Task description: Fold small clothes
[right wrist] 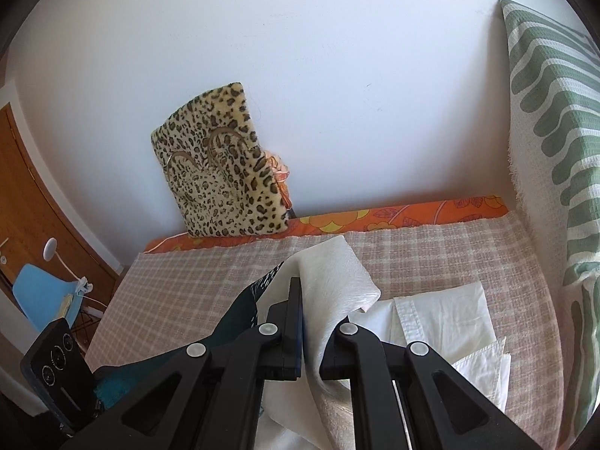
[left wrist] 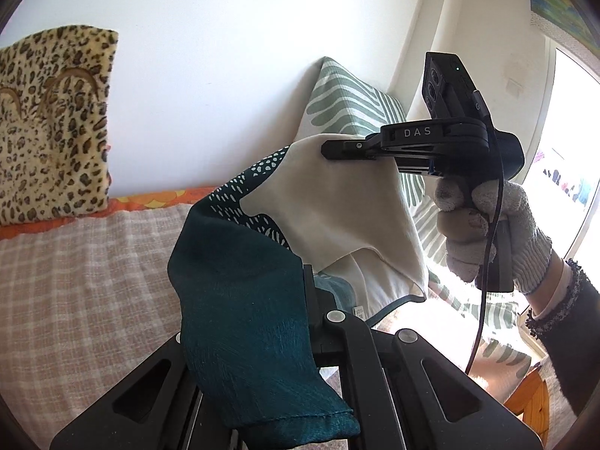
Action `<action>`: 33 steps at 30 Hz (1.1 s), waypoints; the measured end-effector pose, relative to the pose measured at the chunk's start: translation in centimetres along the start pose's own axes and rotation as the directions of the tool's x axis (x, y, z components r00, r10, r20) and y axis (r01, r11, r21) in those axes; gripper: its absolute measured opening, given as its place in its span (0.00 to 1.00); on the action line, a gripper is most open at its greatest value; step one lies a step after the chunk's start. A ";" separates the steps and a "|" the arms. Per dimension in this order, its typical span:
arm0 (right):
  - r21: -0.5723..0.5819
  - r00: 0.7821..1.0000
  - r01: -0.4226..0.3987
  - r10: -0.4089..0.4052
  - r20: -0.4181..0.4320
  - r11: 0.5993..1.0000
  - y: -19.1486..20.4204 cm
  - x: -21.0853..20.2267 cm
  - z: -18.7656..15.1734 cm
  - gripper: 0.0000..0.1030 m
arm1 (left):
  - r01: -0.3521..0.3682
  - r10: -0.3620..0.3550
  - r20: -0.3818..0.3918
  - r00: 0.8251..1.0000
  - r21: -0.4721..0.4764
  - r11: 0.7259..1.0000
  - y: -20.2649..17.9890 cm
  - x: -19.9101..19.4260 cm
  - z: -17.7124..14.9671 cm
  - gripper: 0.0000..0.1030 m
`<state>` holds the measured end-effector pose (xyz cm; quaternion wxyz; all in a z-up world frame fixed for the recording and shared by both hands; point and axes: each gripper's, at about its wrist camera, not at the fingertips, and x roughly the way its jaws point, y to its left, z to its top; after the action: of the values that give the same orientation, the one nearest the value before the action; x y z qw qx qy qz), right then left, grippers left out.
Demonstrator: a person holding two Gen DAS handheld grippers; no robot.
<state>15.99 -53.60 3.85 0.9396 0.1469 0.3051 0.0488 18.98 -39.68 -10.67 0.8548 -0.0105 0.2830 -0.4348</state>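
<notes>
A small garment, dark teal with white speckles and a cream part, hangs in the air between both grippers above the bed. My left gripper is shut on its teal end, which drapes over the fingers. My right gripper, held by a gloved hand, is shut on the cream corner. In the right wrist view the cream cloth runs between the closed fingers of the right gripper, with the teal part to the left.
The bed has a checked pink-beige cover. Folded white clothes lie on it at the right. A leopard-print cushion leans on the wall. A green-striped pillow stands at the right. A blue chair stands beside the bed.
</notes>
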 end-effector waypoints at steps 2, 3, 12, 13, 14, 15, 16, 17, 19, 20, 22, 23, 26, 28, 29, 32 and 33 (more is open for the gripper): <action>-0.007 1.000 0.016 -0.016 -0.010 1.000 -1.5 0.0 0.5 0.02 | 0.018 -0.018 -0.009 1.000 0.004 1.000 -0.8 1.7 0.2 0.02; -0.016 1.000 0.026 -0.026 -0.017 1.000 -2.2 0.1 0.7 0.02 | 0.020 -0.019 -0.010 1.000 0.009 1.000 -1.2 2.4 0.3 0.02; -0.045 0.987 0.097 -0.102 -0.125 0.994 -9.1 5.0 0.0 0.02 | -0.012 0.013 -0.090 0.996 0.003 1.000 -1.4 7.5 -2.7 0.02; -0.051 0.983 0.108 -0.115 -0.140 0.993 -9.6 5.9 -0.4 0.02 | -0.007 0.007 -0.112 0.994 -0.001 1.000 -1.3 7.9 -3.3 0.02; -0.054 0.980 0.117 -0.124 -0.155 0.992 -10.3 6.8 -0.7 0.02 | -0.002 0.002 -0.133 0.991 0.000 1.000 -1.4 8.2 -3.9 0.02; -0.045 0.978 0.121 -0.127 -0.165 0.992 -10.9 7.6 -0.9 0.02 | 0.003 -0.002 -0.153 0.988 0.006 1.000 -1.7 8.5 -4.4 0.02; -0.032 0.977 0.120 -0.124 -0.176 0.992 -11.5 8.3 -1.1 0.03 | 0.006 -0.003 -0.176 0.984 0.012 1.000 -2.0 8.7 -4.9 0.05; -0.020 0.975 0.119 -0.121 -0.184 0.993 -12.1 8.9 -1.3 0.07 | 0.012 -0.010 -0.200 0.980 0.011 1.000 -2.1 8.8 -5.3 0.08; -0.006 0.966 0.154 -0.152 -0.210 0.988 -13.3 9.6 -1.5 0.16 | 0.033 -0.027 -0.244 0.969 0.017 0.999 -2.3 8.4 -5.9 0.18; 0.002 0.961 0.172 -0.167 -0.219 0.985 -13.9 9.6 -1.6 0.27 | 0.042 -0.033 -0.260 0.965 0.029 0.999 -2.4 7.9 -6.0 0.18; 0.052 0.964 0.194 -0.180 -0.196 0.980 -15.5 8.7 -2.0 0.34 | 0.068 -0.053 -0.273 0.961 0.046 0.997 -2.1 6.1 -5.9 0.18; 0.089 0.969 0.187 -0.170 -0.177 0.978 -16.4 7.9 -2.3 0.34 | 0.079 -0.063 -0.274 0.960 0.046 0.996 -1.4 5.4 -5.6 0.19; 0.223 0.979 0.186 -0.161 -0.126 0.957 -19.3 5.1 -4.1 0.34 | 0.088 -0.070 -0.273 0.960 0.054 0.995 -0.1 2.9 -5.2 0.26; 0.283 0.990 0.129 -0.108 -0.091 0.950 -20.2 3.5 -5.6 0.34 | 0.063 -0.048 -0.263 0.964 0.050 0.997 0.9 2.1 -4.8 0.31; 0.292 0.992 0.119 -0.100 -0.082 0.949 -20.3 2.8 -6.4 0.34 | 0.049 -0.039 -0.255 0.966 0.033 0.998 1.5 2.0 -4.5 0.31; 0.302 0.995 0.092 -0.073 -0.072 0.949 -19.8 1.8 -8.3 0.34 | 0.005 -0.021 -0.235 0.972 -0.070 0.998 4.6 2.1 -3.1 0.31; 0.300 0.995 0.085 -0.065 -0.075 0.950 -19.5 1.7 -8.9 0.34 | 0.002 -0.024 -0.216 0.976 -0.103 0.995 5.6 2.1 -2.4 0.31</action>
<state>12.23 -69.71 -9.94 0.8969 0.2760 0.3441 -0.0298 22.89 -37.17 -15.20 0.8142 -0.0085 0.3965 -0.4240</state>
